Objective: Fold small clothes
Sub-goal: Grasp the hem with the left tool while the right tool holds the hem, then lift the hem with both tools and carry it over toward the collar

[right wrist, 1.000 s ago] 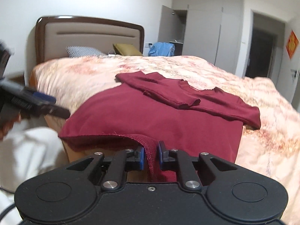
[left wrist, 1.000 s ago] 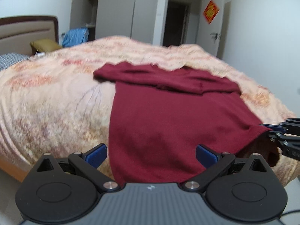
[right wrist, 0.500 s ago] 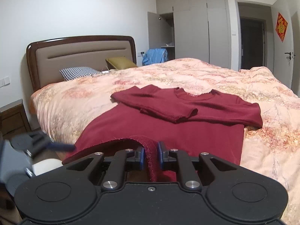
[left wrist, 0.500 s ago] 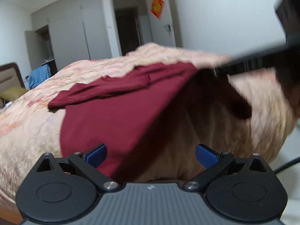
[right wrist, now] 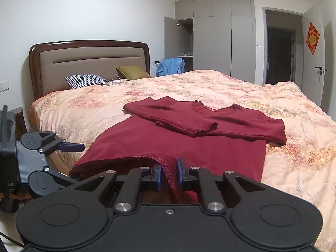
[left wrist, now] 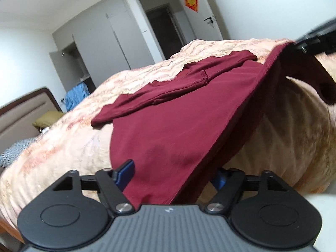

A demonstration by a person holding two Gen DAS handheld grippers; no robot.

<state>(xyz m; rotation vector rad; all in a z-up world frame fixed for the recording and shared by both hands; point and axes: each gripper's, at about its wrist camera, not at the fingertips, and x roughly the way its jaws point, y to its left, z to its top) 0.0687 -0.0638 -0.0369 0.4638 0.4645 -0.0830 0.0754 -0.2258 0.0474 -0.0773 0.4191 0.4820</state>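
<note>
- On the bed (right wrist: 231, 88), under a peach floral quilt, we record one dark red top (right wrist: 189, 147), lying flat with both sleeves folded across its chest and its neckline toward twelve o'clock in the right wrist view.
- Right gripper (right wrist: 169, 173): at six o'clock in its own view, jaws pressed nearly together and pinching the lower hem of the top, which rises off the quilt in a ridge.
- Left gripper (left wrist: 174, 173): jaws partly spread and just now narrowing, with the other hem corner of the top lying between them. We cannot tell whether the blue pads (left wrist: 126, 171) press the cloth yet. In the right wrist view it sits at nine o'clock, turned on its side.
- Hem edge: in the left wrist view it runs taut from six o'clock to the right gripper at two o'clock.
- Headboard (right wrist: 90, 63) at ten o'clock in the right wrist view, with a checked pillow (right wrist: 86, 80) and an olive cushion (right wrist: 132, 72) below it.
- Wardrobe (right wrist: 214, 35) at one o'clock, one door open.
</note>
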